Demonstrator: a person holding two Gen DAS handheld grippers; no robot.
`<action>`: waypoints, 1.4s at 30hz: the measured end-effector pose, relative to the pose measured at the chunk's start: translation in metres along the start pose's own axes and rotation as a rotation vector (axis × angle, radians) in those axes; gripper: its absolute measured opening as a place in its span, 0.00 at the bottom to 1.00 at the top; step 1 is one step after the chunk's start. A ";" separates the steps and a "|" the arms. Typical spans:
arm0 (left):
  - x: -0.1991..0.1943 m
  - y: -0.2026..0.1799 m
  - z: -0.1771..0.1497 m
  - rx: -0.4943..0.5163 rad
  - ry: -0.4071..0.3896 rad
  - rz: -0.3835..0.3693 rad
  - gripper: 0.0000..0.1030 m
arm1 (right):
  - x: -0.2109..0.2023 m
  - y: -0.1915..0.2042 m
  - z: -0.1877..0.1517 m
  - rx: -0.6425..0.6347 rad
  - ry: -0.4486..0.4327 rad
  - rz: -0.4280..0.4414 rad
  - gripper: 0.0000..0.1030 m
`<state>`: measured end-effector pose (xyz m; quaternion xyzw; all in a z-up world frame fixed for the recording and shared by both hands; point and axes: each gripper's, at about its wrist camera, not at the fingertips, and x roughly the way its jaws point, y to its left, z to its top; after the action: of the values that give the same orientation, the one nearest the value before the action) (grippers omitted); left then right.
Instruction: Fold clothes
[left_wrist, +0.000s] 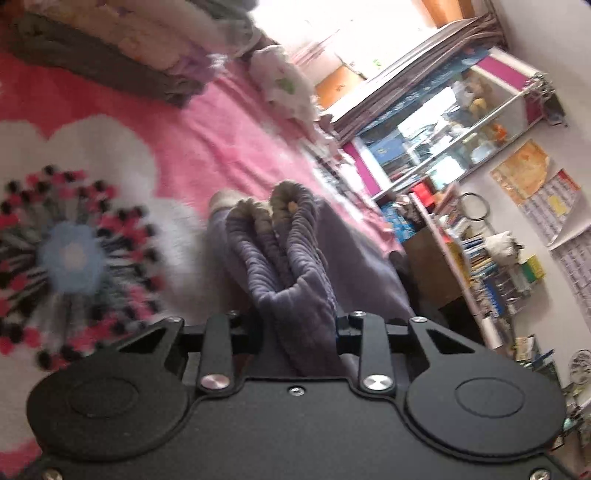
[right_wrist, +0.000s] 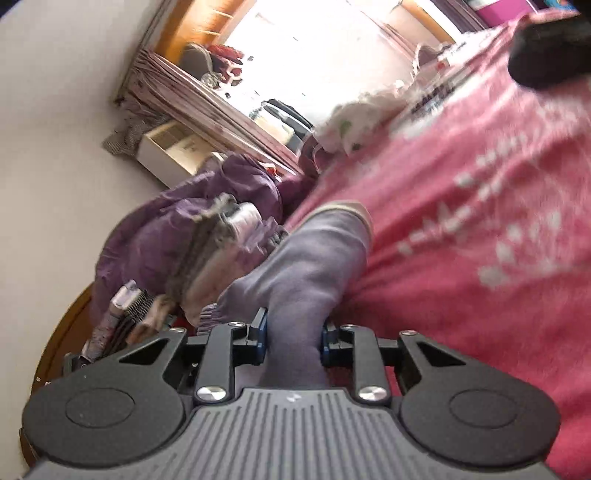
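Blur smears my pink flowered blanket (left_wrist: 229, 122); both grippers, left (left_wrist: 299, 325) and right (right_wrist: 293, 334), clench the purple-grey ribbed garment (left_wrist: 284, 258), hiding fingertips.

Pink flowered blanket (left_wrist: 207, 122), cluttered glass-front shelves (left_wrist: 461, 122) — wall calendar (left_wrist: 546, 206), bright window (right_wrist: 306, 48)

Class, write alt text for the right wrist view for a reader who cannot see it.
The right gripper is shut on a bunched purple garment, which stretches away from its fingers over a pink blanket. To the left lies a heap of purple clothes, with a bright window behind; the picture is tilted and blurred.
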<state>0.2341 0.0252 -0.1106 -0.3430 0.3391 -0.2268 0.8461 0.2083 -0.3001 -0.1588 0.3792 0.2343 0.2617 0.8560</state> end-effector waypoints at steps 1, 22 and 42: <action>0.005 -0.009 0.002 0.011 0.002 -0.012 0.28 | -0.005 -0.002 0.005 0.008 -0.016 0.005 0.26; 0.306 -0.219 0.035 0.203 0.219 -0.426 0.28 | -0.168 -0.130 0.199 0.156 -0.678 -0.180 0.26; 0.260 -0.217 -0.026 0.503 0.095 -0.042 0.66 | -0.141 -0.151 0.201 -0.014 -0.534 -0.715 0.58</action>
<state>0.3558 -0.2902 -0.0738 -0.1177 0.3045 -0.3372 0.8830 0.2639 -0.5808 -0.1254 0.3229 0.1197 -0.1563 0.9257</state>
